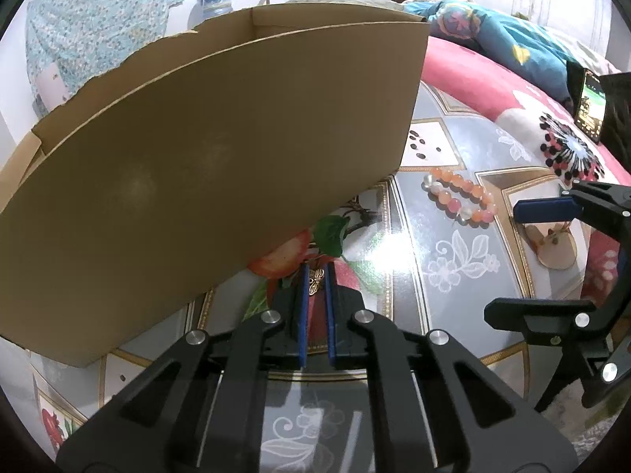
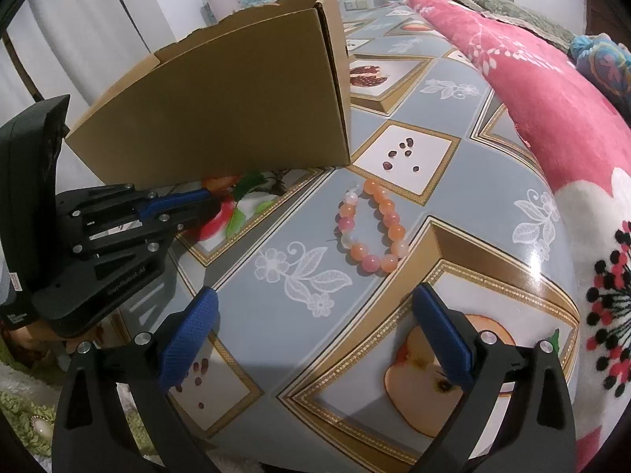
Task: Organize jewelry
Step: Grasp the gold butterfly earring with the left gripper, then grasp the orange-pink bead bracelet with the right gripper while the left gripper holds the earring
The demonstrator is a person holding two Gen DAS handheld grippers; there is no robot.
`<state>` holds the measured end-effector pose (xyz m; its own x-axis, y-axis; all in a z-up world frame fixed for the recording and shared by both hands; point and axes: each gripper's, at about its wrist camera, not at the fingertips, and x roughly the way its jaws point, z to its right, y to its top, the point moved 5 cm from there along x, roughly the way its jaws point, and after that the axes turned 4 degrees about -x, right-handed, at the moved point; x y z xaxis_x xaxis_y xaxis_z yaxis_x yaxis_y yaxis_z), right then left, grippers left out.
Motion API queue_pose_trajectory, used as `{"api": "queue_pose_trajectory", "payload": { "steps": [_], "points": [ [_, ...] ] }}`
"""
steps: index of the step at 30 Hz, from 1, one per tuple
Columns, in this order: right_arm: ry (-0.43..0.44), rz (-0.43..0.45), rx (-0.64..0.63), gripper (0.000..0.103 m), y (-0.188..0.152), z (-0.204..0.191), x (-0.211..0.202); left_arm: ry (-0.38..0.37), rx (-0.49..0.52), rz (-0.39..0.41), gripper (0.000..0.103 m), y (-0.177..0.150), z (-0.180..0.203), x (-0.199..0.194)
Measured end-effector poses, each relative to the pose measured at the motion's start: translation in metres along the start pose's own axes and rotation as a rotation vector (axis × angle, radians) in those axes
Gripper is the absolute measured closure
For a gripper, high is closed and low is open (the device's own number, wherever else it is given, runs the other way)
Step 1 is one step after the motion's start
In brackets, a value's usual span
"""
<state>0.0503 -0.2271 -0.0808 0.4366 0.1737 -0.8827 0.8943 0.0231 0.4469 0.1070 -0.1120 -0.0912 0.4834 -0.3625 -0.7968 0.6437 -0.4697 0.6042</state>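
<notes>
Butterfly charm [image 1: 316, 280] in left gripper [image 1: 316, 276], seemingly pinched

Cardboard box [image 2: 236, 110] on the tablecloth [image 2: 394, 90], bead bracelet [image 2: 372, 231] before its right corner, blanket [image 2: 552, 110] further right.
</notes>
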Motion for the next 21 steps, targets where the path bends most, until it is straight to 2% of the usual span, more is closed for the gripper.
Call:
{"api": "queue_pose_trajectory", "payload": {
  "steps": [9,14,17,21],
  "points": [
    [-0.016,0.023,0.008,0.007,0.000,0.005,-0.011,-0.014,-0.021,0.014,0.097,-0.004,-0.002,-0.005],
    [-0.023,0.074,-0.003,0.007,0.008,0.008,-0.022,-0.018,-0.033,0.031,0.097,-0.008,-0.005,-0.019],
    [-0.003,0.102,0.012,0.016,0.017,0.011,-0.026,-0.015,-0.048,0.043,0.097,-0.011,-0.010,-0.029],
    [0.021,0.095,0.022,0.037,0.030,0.014,-0.018,-0.006,-0.068,0.075,0.097,-0.010,-0.018,-0.048]
  ]
}}
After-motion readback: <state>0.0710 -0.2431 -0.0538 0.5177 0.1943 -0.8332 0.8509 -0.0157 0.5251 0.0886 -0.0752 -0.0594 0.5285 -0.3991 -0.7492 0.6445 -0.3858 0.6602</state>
